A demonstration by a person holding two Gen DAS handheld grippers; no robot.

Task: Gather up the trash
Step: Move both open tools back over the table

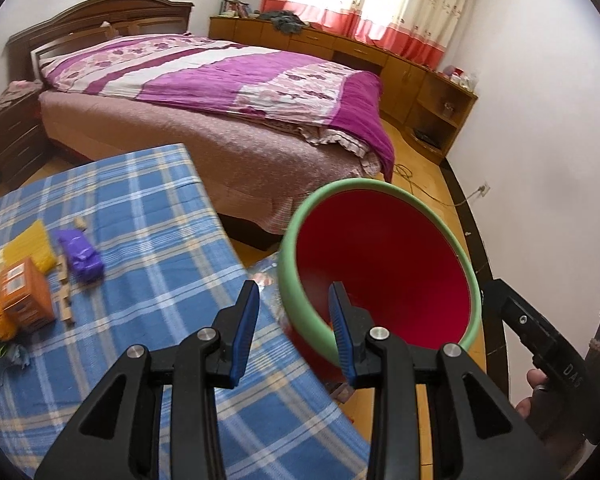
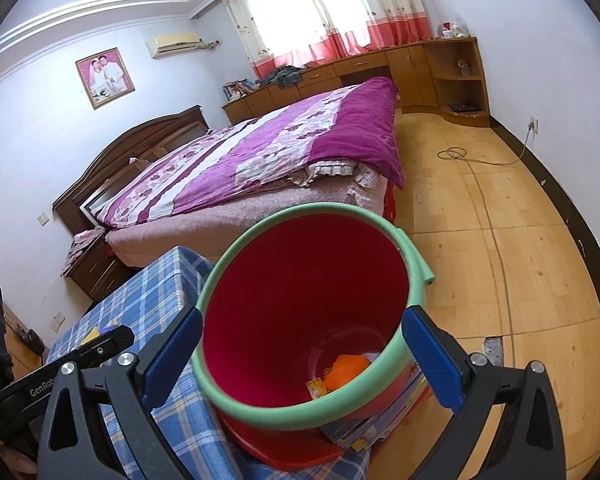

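A red bucket with a green rim point(image 2: 300, 312) stands beside the blue checked table point(image 1: 152, 216). It holds orange scraps point(image 2: 348, 368) at the bottom. My right gripper point(image 2: 300, 360) is open, its blue fingers on either side of the bucket's near rim. My left gripper point(image 1: 296, 332) is open and empty over the table's right edge, its right finger point(image 1: 342, 328) in front of the bucket's rim point(image 1: 300, 308). On the table's left lie a purple wrapper point(image 1: 82, 256), a yellow packet point(image 1: 30, 246), an orange box point(image 1: 24, 296) and wooden sticks point(image 1: 64, 300).
A bed with a purple quilt point(image 1: 236, 76) fills the room behind the table. Wooden cabinets point(image 1: 380, 56) run under the window. A nightstand point(image 1: 16, 136) is at the left. A cable point(image 2: 472, 160) lies on the wooden floor. Books point(image 2: 384, 412) sit under the bucket.
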